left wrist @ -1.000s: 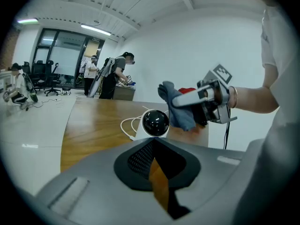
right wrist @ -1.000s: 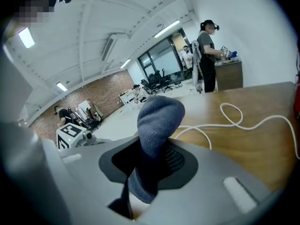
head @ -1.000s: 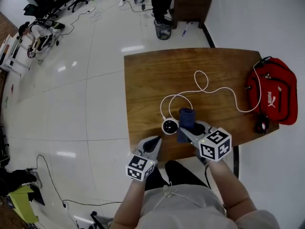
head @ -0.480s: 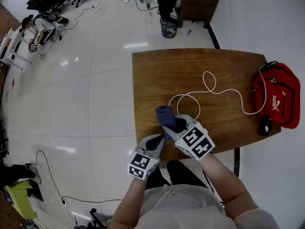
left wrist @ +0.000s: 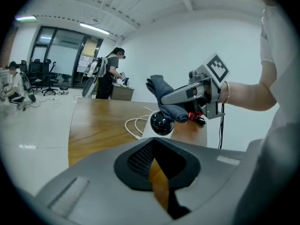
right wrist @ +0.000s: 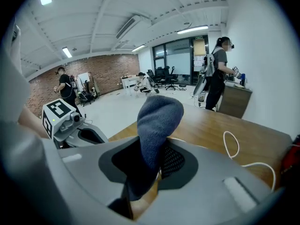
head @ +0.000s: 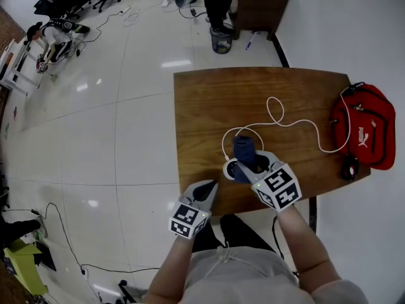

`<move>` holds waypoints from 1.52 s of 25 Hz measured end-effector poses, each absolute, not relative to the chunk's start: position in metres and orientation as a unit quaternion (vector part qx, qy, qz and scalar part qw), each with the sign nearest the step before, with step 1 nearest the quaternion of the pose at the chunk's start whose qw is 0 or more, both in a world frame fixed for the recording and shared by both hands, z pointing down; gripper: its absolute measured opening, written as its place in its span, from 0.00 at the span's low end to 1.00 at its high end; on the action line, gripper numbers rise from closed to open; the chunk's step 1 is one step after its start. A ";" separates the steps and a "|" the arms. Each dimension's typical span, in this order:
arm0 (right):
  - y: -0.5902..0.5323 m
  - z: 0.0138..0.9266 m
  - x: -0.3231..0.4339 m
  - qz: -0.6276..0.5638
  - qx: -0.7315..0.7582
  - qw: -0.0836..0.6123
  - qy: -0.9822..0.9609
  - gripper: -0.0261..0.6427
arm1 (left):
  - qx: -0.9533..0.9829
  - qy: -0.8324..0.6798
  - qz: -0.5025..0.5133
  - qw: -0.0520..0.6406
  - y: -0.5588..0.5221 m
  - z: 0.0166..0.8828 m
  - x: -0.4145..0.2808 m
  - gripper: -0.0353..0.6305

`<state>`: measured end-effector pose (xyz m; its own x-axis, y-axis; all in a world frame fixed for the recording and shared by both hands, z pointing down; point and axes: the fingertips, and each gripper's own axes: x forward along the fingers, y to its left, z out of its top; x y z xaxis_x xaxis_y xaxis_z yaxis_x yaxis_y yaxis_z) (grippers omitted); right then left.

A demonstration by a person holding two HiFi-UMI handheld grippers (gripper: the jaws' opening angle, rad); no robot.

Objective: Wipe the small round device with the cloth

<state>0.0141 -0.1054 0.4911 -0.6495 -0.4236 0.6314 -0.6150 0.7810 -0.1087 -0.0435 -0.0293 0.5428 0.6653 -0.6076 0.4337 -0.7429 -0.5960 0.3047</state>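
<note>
floor [head: 95, 125]: glossy white tiles, lamp reflections | wooden table [head: 209, 100]: brown, grain visible | beyond it: dark wooden cabinet [head: 256, 8], mesh wastebasket [head: 219, 41] just beside | brick wall [right wrist: 108, 71] at one end, white wall [left wrist: 187, 55] elsewhere | glass partition [right wrist: 180, 62], office chairs [right wrist: 164, 74] before it | ceiling strip lights [right wrist: 192, 30] lit

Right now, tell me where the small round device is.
In the head view the small round device sits near the table's near edge, at the white cable's end, partly under the cloth held in the right gripper.
</note>
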 end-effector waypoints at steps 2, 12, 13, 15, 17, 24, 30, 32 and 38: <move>-0.103 0.498 0.031 0.177 0.303 0.301 -0.887 0.20 | 0.881 -0.384 0.144 0.236 -0.030 0.543 -0.043 0.06; -0.077 0.468 0.012 0.183 0.271 0.225 -0.918 0.20 | 0.881 -0.384 0.141 0.236 -0.025 0.545 -0.036 0.06; -0.073 0.468 0.005 0.182 0.261 0.222 -0.922 0.20 | 0.881 -0.384 0.142 0.236 -0.023 0.546 -0.035 0.06; -0.068 0.474 -0.004 0.180 0.253 0.224 -0.924 0.20 | 0.881 -0.384 0.143 0.237 -0.021 0.546 -0.034 0.06; -0.067 0.482 -0.004 0.186 0.258 0.219 -0.922 0.20 | 0.880 -0.385 0.143 0.239 -0.020 0.547 -0.033 0.06; -0.071 0.499 0.023 0.227 0.290 0.186 -0.911 0.20 | 0.880 -0.385 0.140 0.240 -0.020 0.550 -0.024 0.06; -0.058 0.525 0.034 0.261 0.284 0.202 -0.900 0.20 | 0.878 -0.387 0.142 0.244 -0.021 0.552 -0.021 0.06; -0.053 0.539 0.043 0.271 0.287 0.221 -0.892 0.20 | 0.879 -0.386 0.141 0.242 -0.023 0.552 -0.019 0.06; -0.062 0.547 0.076 0.306 0.307 0.217 -0.875 0.20 | 0.892 -0.374 0.151 0.204 -0.034 0.551 -0.005 0.39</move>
<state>0.0756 -0.0616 0.5473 -0.7167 -0.4045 0.5680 -0.6703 0.6242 -0.4013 -0.0047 -0.0342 0.5513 0.6750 -0.6051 0.4221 -0.7283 -0.6380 0.2501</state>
